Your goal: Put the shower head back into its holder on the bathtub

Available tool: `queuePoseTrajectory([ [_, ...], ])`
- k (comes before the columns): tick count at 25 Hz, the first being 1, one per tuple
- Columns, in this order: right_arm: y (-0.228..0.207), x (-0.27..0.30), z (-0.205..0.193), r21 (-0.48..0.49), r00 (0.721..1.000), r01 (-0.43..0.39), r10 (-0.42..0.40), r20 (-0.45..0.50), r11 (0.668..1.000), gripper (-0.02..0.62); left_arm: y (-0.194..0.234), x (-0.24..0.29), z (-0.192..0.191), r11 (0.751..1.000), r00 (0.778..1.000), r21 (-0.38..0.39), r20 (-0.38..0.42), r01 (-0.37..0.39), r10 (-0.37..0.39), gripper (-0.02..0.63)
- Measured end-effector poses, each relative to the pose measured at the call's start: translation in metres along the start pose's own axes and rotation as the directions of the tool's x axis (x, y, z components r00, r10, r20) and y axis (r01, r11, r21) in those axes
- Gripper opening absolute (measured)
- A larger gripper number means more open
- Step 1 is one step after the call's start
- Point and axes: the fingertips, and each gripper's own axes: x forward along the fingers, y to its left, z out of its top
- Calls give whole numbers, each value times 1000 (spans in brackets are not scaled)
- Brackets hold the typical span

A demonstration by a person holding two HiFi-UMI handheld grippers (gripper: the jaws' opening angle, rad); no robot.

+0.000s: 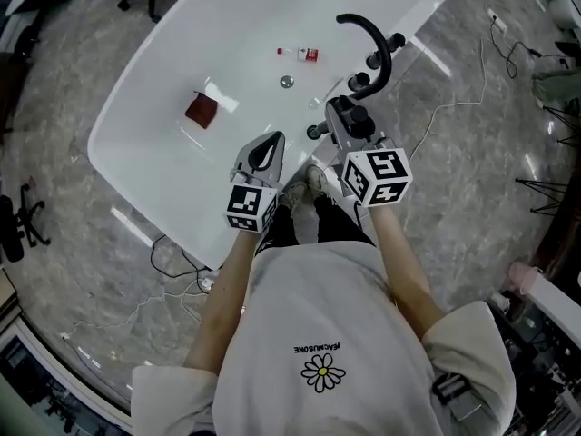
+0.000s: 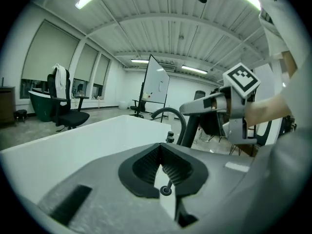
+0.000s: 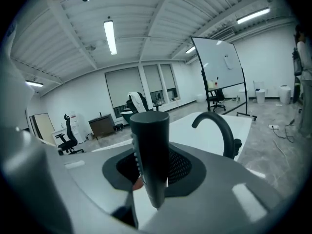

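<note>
The person's white shirt [image 1: 336,334] with a daisy print fills the near edge of the head view, and both forearms reach forward from it. Each forearm ends in a marker cube, with the left gripper [image 1: 270,143] and the right gripper [image 1: 338,107] side by side above the near rim of the white bathtub [image 1: 163,153]. The left gripper's jaws are closed together with nothing between them. The right gripper's jaws are clamped on the shower head [image 3: 150,150], a dark cylindrical body that stands nearly upright between the ribbed pads, with its flat upper end rising above them. The shower head is therefore in the right gripper, above the tub rim and just short of the black curved faucet [image 1: 374,39]. Several dark round fittings [image 1: 360,82] stand on the rim beside the faucet; which of them is the holder cannot be told. Inside the tub lie a dark red object [image 1: 202,110], the drain [image 1: 287,82] and a small red-and-white item [image 1: 304,54]. Grey marble-patterned floor [image 1: 472,153] surrounds the tub, with a thin cable [image 1: 454,107] trailing across it. Farther off, the right gripper view shows a whiteboard [image 3: 219,72] and office chairs [image 3: 68,135].
</note>
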Motion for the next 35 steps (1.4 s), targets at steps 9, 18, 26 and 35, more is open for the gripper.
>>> queuePoseTrajectory([
  [9,-22,41,-71,-22,984,-6,2,-176,1000,104,9,-23,-27,992,992,-60,-69,-110,106,0],
  [18,-21,61,-130,-94,947,-75,41,-319,993,104,5,-40,-50,977,978,-88,-95,-194,185,0],
  [26,-7,69,-159,-185,911,-136,49,-409,973,104,10,-58,-67,963,964,-111,-132,-245,230,0],
  [35,0,74,-168,-227,903,-160,49,-428,961,107,-2,-60,-79,965,965,-125,-151,-232,212,0],
])
